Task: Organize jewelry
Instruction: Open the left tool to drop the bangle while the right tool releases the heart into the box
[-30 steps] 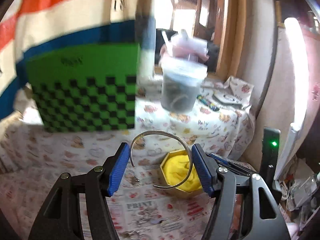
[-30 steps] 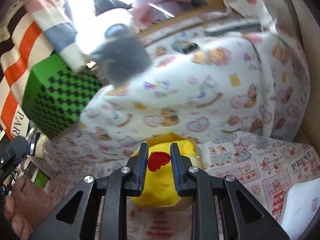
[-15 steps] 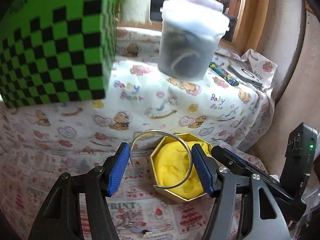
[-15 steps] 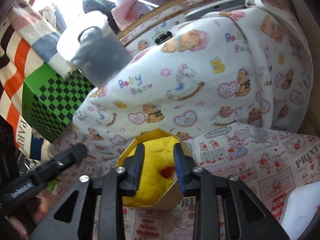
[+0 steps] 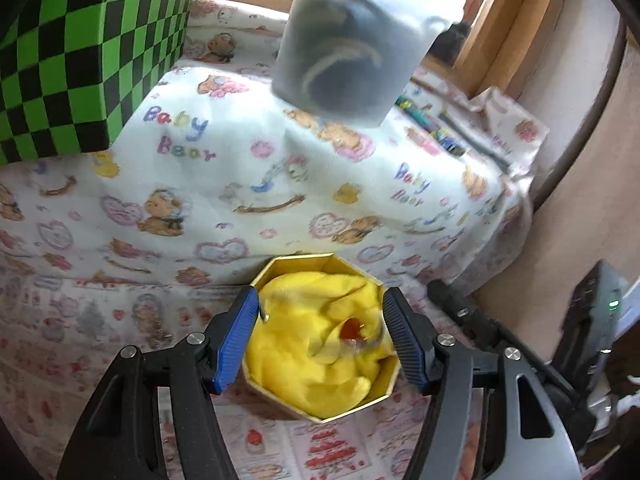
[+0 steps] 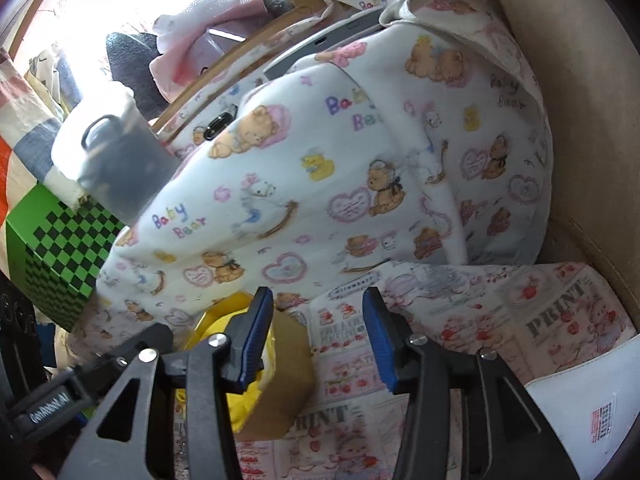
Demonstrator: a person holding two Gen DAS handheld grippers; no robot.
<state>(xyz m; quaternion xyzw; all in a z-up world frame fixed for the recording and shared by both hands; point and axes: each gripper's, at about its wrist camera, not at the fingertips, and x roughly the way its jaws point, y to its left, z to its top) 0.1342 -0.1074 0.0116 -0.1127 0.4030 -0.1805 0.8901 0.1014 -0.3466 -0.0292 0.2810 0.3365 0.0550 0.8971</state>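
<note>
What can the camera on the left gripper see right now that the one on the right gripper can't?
Only the left wrist view looks into the box, showing a red piece on the yellow cloth and a faint silver bangle between its jaws. Only the right wrist view shows a white sheet at lower right. Both show the gold box, checkered box and plastic tub.

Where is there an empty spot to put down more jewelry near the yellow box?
The printed paper right of the gold box looks bare, between the box and the white sheet. In front of the box, paper also looks free. Behind it the teddy-bear cloth crowds close, and the checkered box fills the left.
</note>
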